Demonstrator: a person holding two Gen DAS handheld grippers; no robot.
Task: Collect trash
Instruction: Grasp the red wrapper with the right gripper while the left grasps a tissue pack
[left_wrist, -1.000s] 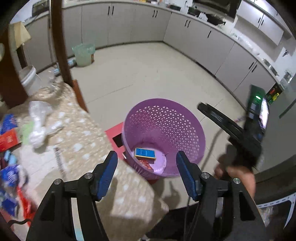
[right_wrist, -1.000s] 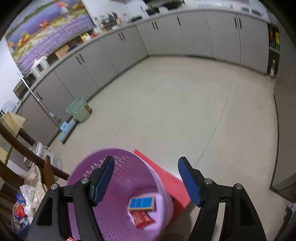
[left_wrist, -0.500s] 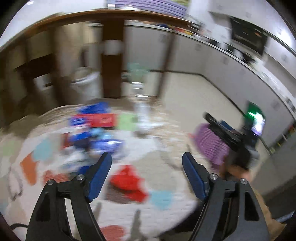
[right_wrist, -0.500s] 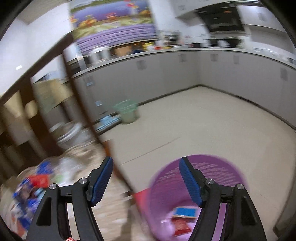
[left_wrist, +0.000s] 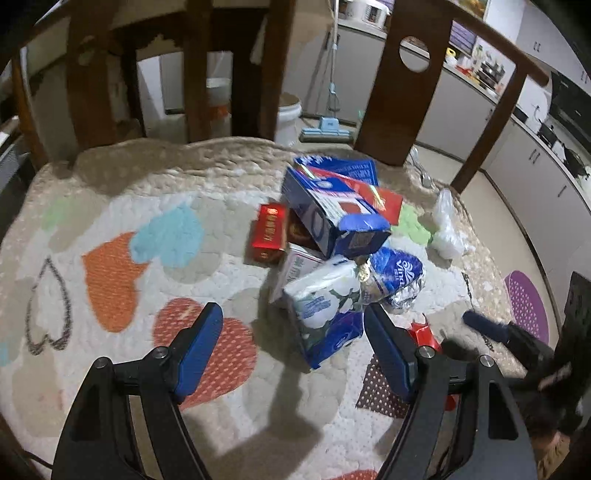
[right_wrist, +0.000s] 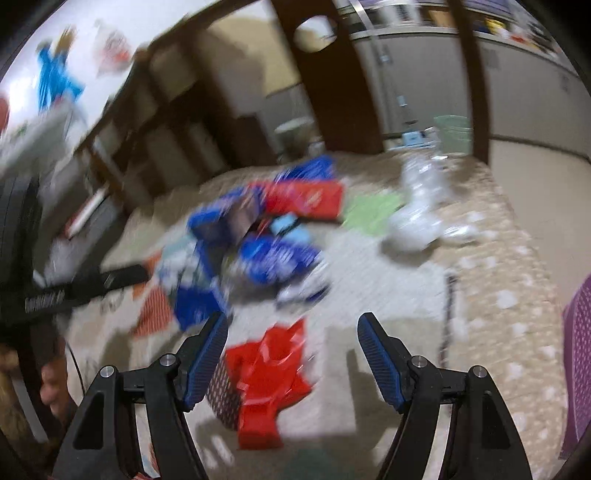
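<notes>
Though unheld, red wrapper (right_wrist: 271, 373) lies below right tool (right_wrist: 291, 354).

I see a quilted cover (left_wrist: 155, 206) with coloured hearts that lies over the furniture in front of me. Behind it stand dark wooden chair backs (left_wrist: 402, 85), one with a round hole. Farther away there are grey kitchen cabinets (left_wrist: 517, 162) along the wall, a pale tiled floor (left_wrist: 495, 206), a white bucket (left_wrist: 288, 118) and a blue mop (left_wrist: 325, 133). The room light is dim and warm.
</notes>
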